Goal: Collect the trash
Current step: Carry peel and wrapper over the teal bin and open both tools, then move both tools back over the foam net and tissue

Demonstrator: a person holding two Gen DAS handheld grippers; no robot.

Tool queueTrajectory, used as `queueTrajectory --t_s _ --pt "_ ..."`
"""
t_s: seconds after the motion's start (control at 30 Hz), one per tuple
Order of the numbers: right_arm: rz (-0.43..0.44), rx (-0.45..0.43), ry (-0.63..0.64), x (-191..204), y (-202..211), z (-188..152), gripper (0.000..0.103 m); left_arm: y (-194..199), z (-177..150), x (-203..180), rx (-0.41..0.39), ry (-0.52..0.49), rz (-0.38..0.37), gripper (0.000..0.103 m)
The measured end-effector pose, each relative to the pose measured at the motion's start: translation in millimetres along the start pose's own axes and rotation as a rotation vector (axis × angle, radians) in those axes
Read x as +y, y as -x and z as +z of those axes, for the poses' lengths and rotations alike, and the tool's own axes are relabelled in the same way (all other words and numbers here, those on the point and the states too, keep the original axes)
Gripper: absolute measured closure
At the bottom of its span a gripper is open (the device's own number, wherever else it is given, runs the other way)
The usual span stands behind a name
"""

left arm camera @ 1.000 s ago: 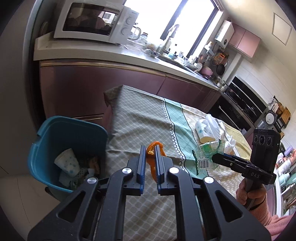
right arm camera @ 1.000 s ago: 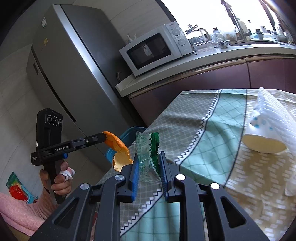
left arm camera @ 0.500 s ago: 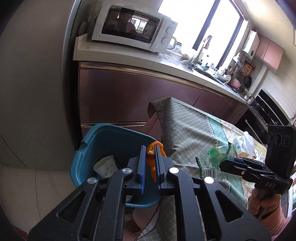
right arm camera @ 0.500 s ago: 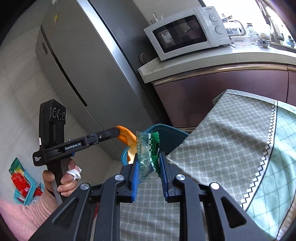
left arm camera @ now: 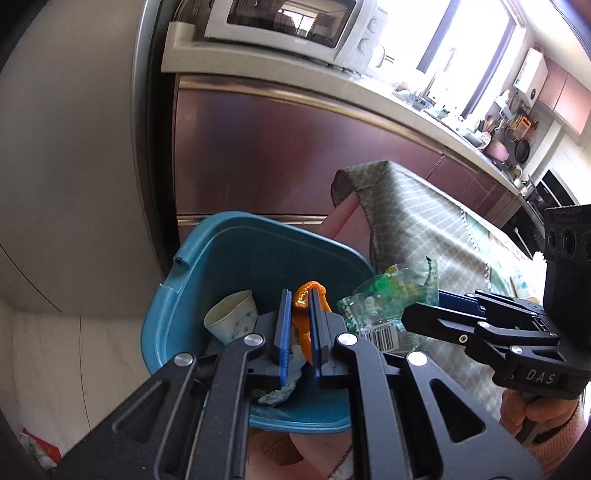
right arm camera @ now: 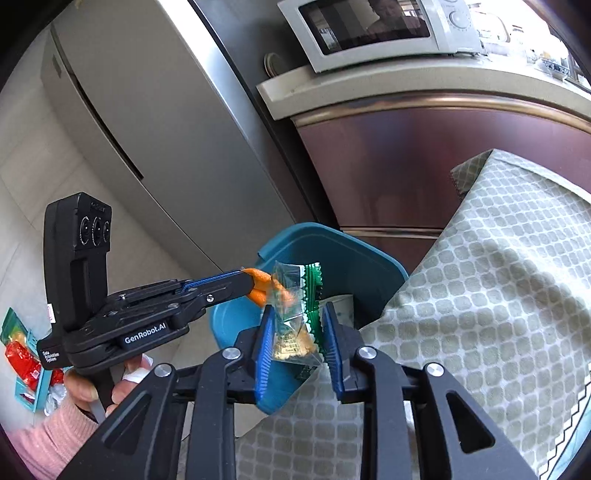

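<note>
Above, in the left wrist view, the left gripper (left arm camera: 298,314) hangs over the open mouth of a blue bin (left arm camera: 236,236), its blue pads pressed together on a strip of orange peel (left arm camera: 308,295) that curls up past the fingertips. Inside the bin lie a paper cup (left arm camera: 232,321), tipped on its side, and a crumpled tissue (left arm camera: 284,384) below the pads. To the right, the right gripper (left arm camera: 436,301) reaches toward the bin's near corner with a clear-and-green plastic wrapper (left arm camera: 388,295) at its tip (a barcode label shows on the underside).

From the right wrist view, the right gripper (right arm camera: 297,325) is opening: the wrapper (right arm camera: 295,310) still sits between the blue pads, leaning toward the left one, with a gap visible beside the right pad. It hangs just over the bin (right arm camera: 332,251) rim, where the bin meets a table covered by a checked cloth (right arm camera: 498,277). The left gripper (right arm camera: 243,280) enters from the left, held in a hand (right arm camera: 110,380) with a pink sleeve, the orange peel (right arm camera: 258,284) at its tip touching the wrapper's edge. A refrigerator (right arm camera: 147,110) and a microwave (right arm camera: 369,29) stand behind.
</note>
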State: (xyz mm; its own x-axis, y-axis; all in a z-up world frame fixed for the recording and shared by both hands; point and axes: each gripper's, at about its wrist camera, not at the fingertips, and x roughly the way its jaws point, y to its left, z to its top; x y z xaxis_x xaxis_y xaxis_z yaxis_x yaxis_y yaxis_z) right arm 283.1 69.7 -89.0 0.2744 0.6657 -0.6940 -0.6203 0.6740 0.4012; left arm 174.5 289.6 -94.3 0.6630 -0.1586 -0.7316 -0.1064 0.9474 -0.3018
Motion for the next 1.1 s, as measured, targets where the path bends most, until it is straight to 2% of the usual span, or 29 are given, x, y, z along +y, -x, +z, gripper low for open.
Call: queueTrajectory --t_s 0.13,0.37,0.6,0.83,1.1 --pt "-0.009 0.006 -0.018 -3.2 -6.6 -0.4 0.071 -18.7 -2.1 -1.4 0.034 0.003 0.011 0.092" --pt "-0.021 -0.011 -0.027 -6.4 -3.1 -4.8 0.071 -38.1 -5.9 -8.8 0.048 -0.02 0.038 0.087" --pt "0.006 -0.036 -0.029 -8.7 16.8 -17.9 0.071 -25.6 -11.2 -17.3 0.02 -0.028 0.023 0.081" --pt "0.022 -0.092 -0.007 -6.1 56.5 -36.8 0.069 4.4 -13.5 -39.2 -0.047 -0.053 -0.048 0.075" --pt "-0.02 -0.186 -0.017 -21.0 121.2 -65.6 0.066 27.4 -18.8 -97.1 -0.087 -0.16 -0.167 0.066"
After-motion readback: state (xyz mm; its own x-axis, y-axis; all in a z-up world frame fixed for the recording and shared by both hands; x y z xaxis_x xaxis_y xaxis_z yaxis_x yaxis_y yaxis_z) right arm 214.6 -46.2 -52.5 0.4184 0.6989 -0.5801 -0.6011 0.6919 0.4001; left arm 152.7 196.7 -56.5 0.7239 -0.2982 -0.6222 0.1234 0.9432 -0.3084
